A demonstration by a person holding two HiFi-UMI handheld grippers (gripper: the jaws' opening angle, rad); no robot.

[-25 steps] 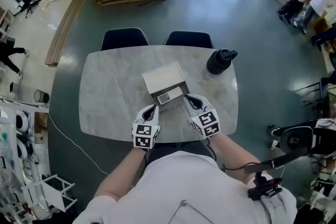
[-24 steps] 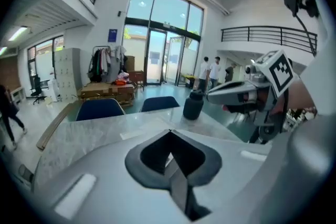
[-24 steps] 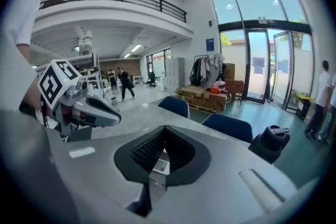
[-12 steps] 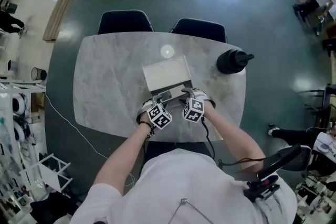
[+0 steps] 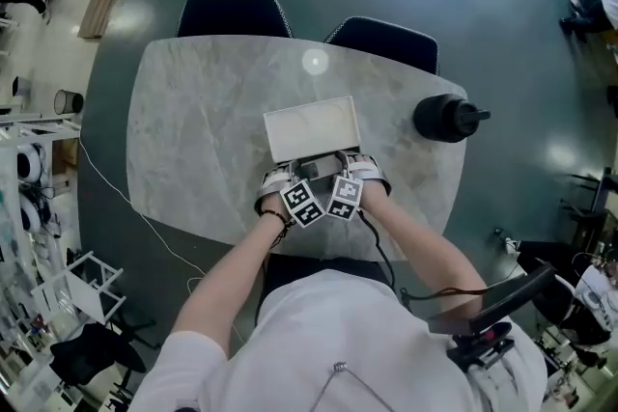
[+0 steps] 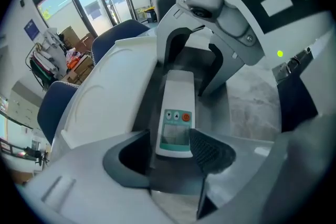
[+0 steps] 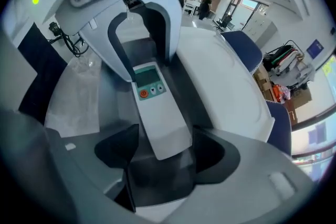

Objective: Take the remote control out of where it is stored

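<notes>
A white remote control (image 6: 177, 113) with a small screen and an orange button lies in a grey slot along the front of a white box (image 5: 311, 125). My left gripper (image 6: 170, 152) is open, its jaws close on either side of the remote's screen end. At the remote's (image 7: 157, 107) plain end my right gripper (image 7: 165, 149) straddles it, also open, with a gap on the left side. The two grippers face each other along the remote. In the head view the left gripper (image 5: 294, 180) and right gripper (image 5: 340, 174) sit side by side at the box front, hiding most of the remote.
The box stands mid-table on a pale marble table (image 5: 193, 140). A black jug (image 5: 446, 118) stands at the table's right. Two dark blue chairs (image 5: 232, 13) (image 5: 386, 39) are tucked in at the far side. The table's near edge lies just behind my hands.
Both grippers moved inward and forward from either side of the box front. They now stand close together over the remote slot. The box has not moved on the table.
</notes>
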